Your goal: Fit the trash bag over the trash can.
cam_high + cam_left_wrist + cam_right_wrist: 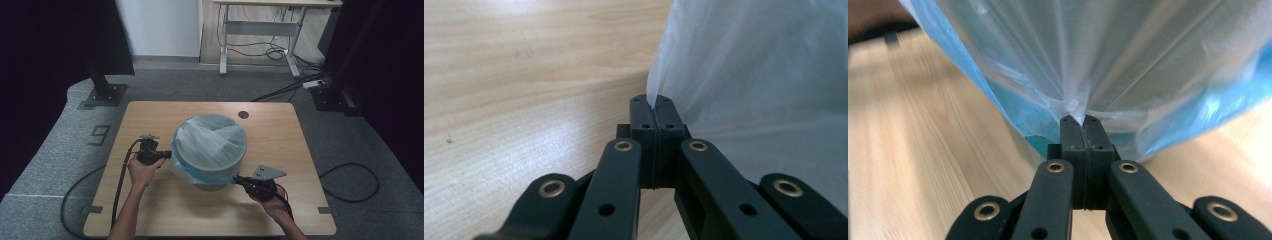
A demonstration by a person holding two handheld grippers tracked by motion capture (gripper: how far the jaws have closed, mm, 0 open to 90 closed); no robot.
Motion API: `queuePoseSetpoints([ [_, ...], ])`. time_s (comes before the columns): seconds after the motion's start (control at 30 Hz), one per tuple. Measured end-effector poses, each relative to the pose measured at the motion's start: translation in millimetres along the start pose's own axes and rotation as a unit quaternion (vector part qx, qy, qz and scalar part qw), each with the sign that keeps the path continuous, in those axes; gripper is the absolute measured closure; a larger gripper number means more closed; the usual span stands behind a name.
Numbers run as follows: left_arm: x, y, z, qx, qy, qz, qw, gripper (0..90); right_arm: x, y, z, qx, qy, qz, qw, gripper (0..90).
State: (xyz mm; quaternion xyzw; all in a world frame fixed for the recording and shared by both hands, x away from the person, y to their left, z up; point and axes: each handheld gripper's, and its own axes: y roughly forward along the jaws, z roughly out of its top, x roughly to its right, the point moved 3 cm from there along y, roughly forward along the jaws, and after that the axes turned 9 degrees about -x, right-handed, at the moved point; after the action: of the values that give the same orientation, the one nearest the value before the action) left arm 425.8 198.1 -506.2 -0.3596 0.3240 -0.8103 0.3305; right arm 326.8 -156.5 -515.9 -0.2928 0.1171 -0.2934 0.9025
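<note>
High view: left tongs (167,154) and right tongs (237,178) are pinching the bin liner (212,140) on opposite sides, best pulling down evenly over the bin (210,182).

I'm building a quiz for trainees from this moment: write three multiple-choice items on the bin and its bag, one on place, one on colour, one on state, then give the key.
1. Where does the bin stand?
A. On the grey floor
B. Near the middle of the wooden table
C. At the table's far left corner

2. What colour is the bin's wall under the bag?
A. Blue
B. Red
C. Black

3. How do the left gripper and the right gripper stand?
A. Both open, clear of the bag
B. Left open, right shut
C. Both shut on the bag's film

Key: 1 B, the high view shows the bin mid-table between the hands. 2 A, blue shows through the film in the right gripper view. 3 C, each gripper view shows closed jaws pinching plastic.
</note>
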Motion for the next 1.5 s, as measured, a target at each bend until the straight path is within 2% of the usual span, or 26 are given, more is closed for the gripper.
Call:
queuePoseSetpoints([
  [0.13, 0.2, 5.0, -1.5, -0.008, -0.002, 0.001, 1.0, 89.7, 10.5, 10.5, -13.4, -0.025, 0.014, 0.008, 0.9996, 89.0],
  [0.3, 0.4, 14.2, -3.2, -0.023, -0.003, 0.005, 0.9997, 89.6, 22.3, 15.6, -22.4, -0.045, 0.017, -0.012, 0.9988, 88.9],
  [0.37, 0.7, 17.6, -4.3, -0.027, -0.005, 0.004, 0.9996, 89.5, 28.0, 17.4, -27.2, -0.052, 0.027, -0.02, 0.9981, 88.9],
  [0.63, 5.3, 21.7, -7.8, -0.036, -0.002, 0.011, 0.9993, 89.3, 35.9, 17.2, -33.2, -0.06, 0.031, -0.046, 0.9967, 88.9],
  [0.87, 3.2, 24.2, -9.4, -0.034, -0.005, 0.005, 0.9994, 88.8, 37.1, 18.1, -33.7, -0.06, 0.032, -0.05, 0.9965, 88.8],
  [1.27, 1.1, 27.2, -11.5, -0.033, -0.008, 0.008, 0.9994, 86.1, 42.2, 21.4, -36.5, -0.06, 0.037, -0.058, 0.9958, 88.7],
  [1.5, 1.2, 24.6, -12.7, -0.029, 0.004, 0.015, 0.9995, 82.5, 46.3, 18.7, -38.3, -0.058, 0.039, -0.069, 0.9952, 88.0],
])
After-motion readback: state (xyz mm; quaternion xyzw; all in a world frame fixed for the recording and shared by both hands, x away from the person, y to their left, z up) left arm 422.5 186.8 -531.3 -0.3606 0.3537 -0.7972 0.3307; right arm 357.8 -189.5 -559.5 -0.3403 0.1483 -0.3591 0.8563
